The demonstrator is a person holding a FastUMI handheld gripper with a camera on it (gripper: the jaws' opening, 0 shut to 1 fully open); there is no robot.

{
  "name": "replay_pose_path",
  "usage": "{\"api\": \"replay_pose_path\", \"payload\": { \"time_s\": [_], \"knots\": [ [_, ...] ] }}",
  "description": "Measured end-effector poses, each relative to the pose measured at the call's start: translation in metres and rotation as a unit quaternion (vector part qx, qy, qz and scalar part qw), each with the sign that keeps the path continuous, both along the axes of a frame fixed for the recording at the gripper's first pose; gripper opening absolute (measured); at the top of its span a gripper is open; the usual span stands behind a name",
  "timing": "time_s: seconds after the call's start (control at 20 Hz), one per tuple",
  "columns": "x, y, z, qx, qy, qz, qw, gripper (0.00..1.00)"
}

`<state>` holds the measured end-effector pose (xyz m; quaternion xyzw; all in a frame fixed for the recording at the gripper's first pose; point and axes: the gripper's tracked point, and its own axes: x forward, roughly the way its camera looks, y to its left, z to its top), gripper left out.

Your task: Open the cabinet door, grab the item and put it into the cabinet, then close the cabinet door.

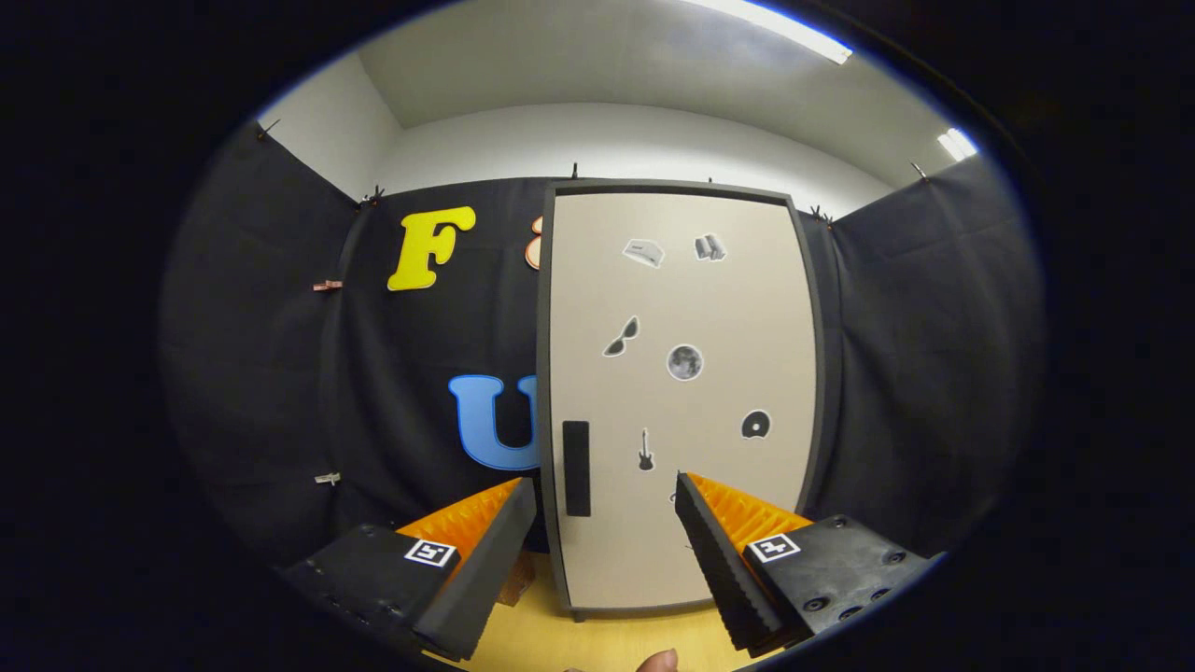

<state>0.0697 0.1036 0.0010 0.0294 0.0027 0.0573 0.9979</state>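
While cabinet [686,392] door [709,308] stands closed | gripper [607,499] open, empty, facing handle [576,468]

My fingers [605,495] stand spread wide with nothing between them, and the room ahead of them is free up to the cabinet door [681,392], which is shut flat in its dark frame and bars the way in. Its dark handle [576,468] sits on the door's left edge, just beyond my left finger, with open air in front of it. On both sides the black cloth wall [280,373] closes the booth, leaving the wooden table [597,639] bare before the door.
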Motion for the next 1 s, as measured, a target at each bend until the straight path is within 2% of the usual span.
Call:
{"api": "replay_pose_path", "payload": {
  "time_s": [0.4, 0.75, 0.85, 1.0],
  "knots": [
    [0.103, 0.032, -0.045, 0.001, 0.023, -0.005, 1.0, 0.97],
    [0.163, 0.047, -0.079, 0.003, 0.04, -0.011, 0.999, 0.97],
    [0.172, 0.049, -0.083, 0.001, 0.041, -0.015, 0.999, 0.91],
    [0.183, 0.043, -0.089, -0.001, 0.049, -0.032, 0.998, 0.63]
  ]
}}
